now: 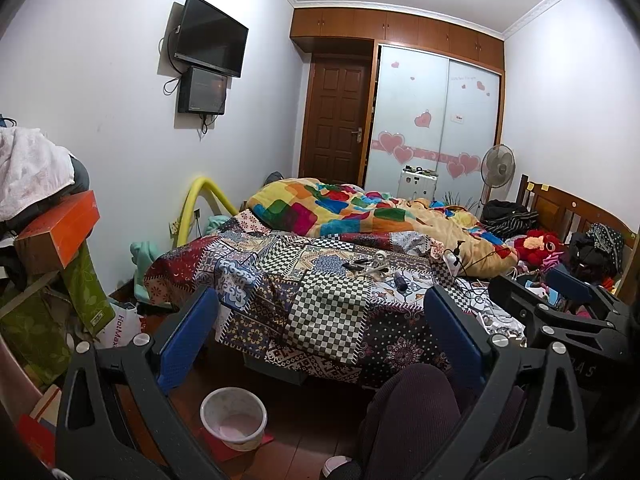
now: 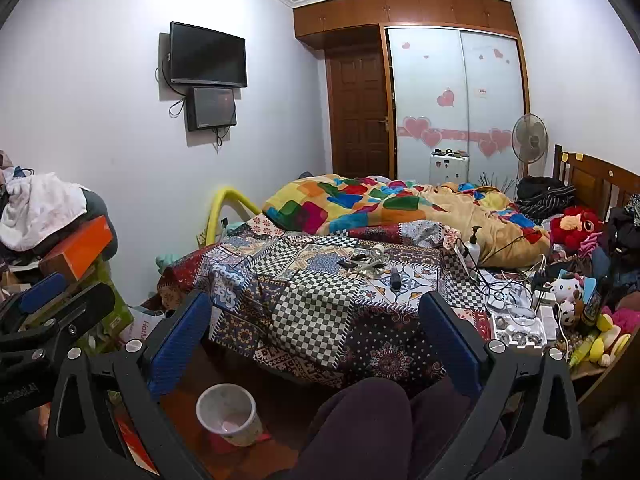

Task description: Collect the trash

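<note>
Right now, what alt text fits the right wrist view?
An open claw points at a cluttered bed under a patchwork cover, a small white bin on the floor below. A wall television hangs left; the other claw shows at the left edge.

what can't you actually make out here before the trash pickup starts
- Small items on the patchwork cover: in both views the cluster is too small to identify as trash or not.
- White bin: its contents are blurred; something pale pink lies at the bottom.
- Floor beside the bed: in the left wrist view, hidden by the left gripper and a knee.
- Headboard clutter: crowded, cut off by the frame edge.
</note>
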`<state>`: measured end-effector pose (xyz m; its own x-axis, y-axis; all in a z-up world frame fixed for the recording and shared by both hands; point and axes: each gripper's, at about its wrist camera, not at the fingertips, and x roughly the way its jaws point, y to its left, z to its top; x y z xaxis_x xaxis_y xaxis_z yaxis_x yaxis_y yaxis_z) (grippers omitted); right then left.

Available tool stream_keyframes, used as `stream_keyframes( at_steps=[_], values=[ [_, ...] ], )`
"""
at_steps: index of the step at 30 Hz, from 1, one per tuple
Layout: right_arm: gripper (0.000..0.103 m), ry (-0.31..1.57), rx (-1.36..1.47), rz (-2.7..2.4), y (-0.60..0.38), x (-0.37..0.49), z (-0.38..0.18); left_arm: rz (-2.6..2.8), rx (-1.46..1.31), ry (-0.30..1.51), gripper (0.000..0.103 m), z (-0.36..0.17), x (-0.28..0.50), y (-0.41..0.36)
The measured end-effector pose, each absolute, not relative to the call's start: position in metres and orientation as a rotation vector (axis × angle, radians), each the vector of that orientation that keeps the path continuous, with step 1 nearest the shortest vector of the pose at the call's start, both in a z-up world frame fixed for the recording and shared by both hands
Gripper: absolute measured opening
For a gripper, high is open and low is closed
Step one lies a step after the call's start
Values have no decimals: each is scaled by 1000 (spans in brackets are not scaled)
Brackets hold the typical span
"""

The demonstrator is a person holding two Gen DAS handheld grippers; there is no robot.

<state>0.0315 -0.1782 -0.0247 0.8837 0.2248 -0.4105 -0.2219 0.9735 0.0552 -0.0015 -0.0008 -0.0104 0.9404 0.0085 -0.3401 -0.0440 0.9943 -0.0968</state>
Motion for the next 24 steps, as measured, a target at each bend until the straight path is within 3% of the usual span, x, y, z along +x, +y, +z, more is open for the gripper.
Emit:
stream_keyframes(
  at_steps=[24],
  values=[
    [103,433,-12,235,-178,50,-25,44,-106,348,103,-12,12,-4]
  ],
)
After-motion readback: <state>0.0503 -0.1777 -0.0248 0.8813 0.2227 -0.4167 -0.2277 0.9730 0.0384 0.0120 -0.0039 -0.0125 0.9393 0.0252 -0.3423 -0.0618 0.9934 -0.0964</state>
